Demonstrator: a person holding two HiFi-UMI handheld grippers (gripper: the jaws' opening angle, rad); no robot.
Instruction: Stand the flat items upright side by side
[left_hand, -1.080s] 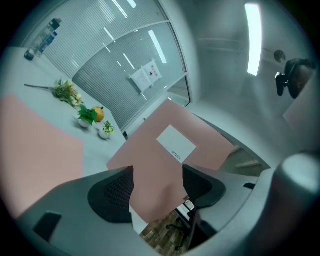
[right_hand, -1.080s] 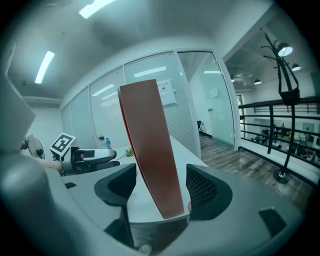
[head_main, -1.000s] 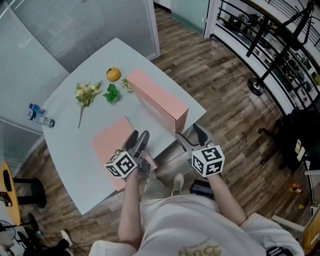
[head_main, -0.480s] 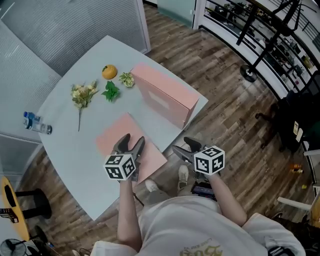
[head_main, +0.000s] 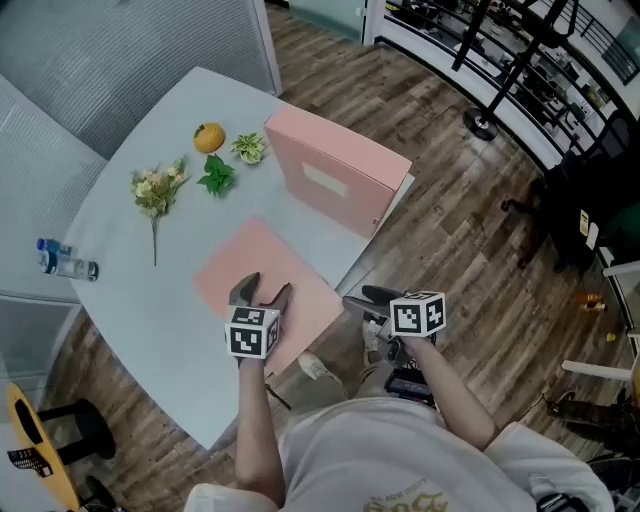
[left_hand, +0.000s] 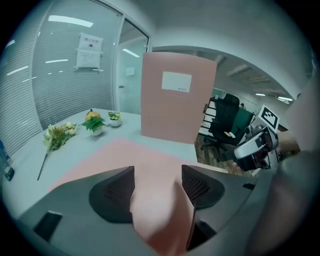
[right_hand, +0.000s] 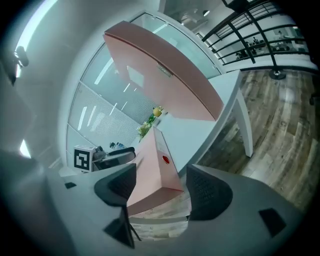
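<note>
One pink flat box (head_main: 335, 180) stands upright on the table's far right part, also visible in the left gripper view (left_hand: 177, 100) and the right gripper view (right_hand: 165, 75). A second pink box (head_main: 265, 285) lies flat near the front edge. My left gripper (head_main: 262, 294) hovers open over its near end, and the pink surface (left_hand: 150, 200) shows between the jaws. My right gripper (head_main: 358, 302) is open just off the table edge, its jaws facing that box's right end (right_hand: 157, 172), which has a red dot.
The pale table (head_main: 120, 300) also holds an orange (head_main: 208, 137), two small green plants (head_main: 216, 177), a flower sprig (head_main: 155, 190) and a water bottle (head_main: 65, 264) at the left edge. Wood floor, a stand (head_main: 480, 125) and dark chairs lie to the right.
My right gripper has drawn back from the upright box's near end to the flat box's right end. My left gripper stays over the flat box, slightly nearer me.
</note>
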